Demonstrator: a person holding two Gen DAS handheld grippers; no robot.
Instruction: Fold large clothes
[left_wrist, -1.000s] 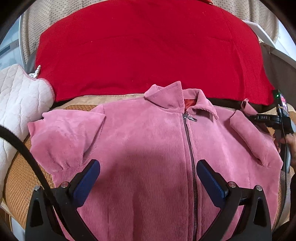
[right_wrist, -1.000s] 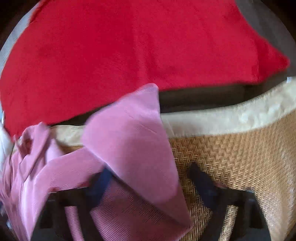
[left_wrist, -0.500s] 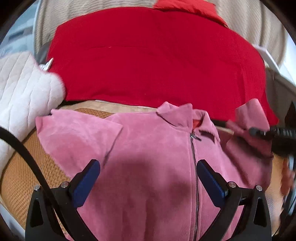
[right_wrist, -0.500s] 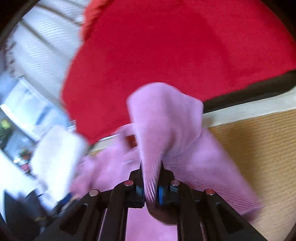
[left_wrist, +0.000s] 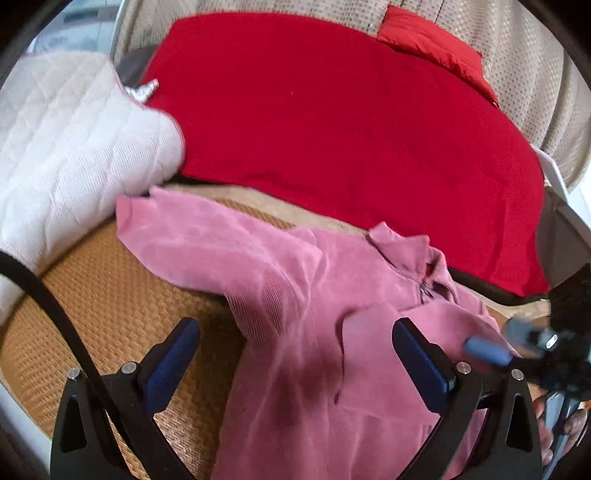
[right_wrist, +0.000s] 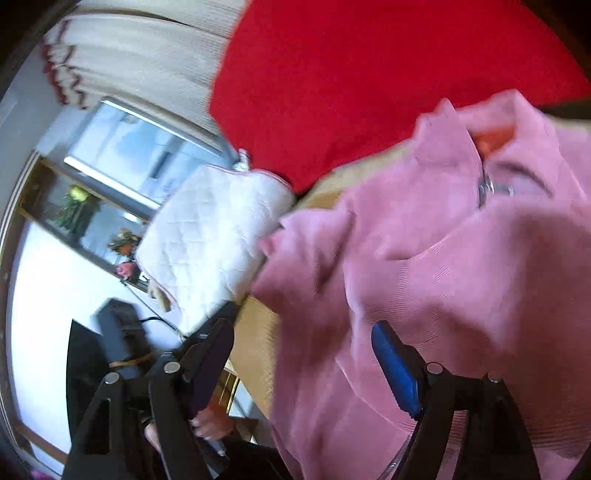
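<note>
both tools wide apart over the pink jacket (left_wrist: 295, 295) on the woven mat (left_wrist: 110, 295), right sleeve seemingly folded inward

Ahead of the blue-padded black left gripper (left_wrist: 295, 365), a ribbed pink jacket (left_wrist: 317, 332) is lying on a tan woven mat (left_wrist: 110, 302); beyond it a red blanket (left_wrist: 332, 122) is spreading beside a white quilted cushion (left_wrist: 66, 147), its trim perhaps pink.
</note>
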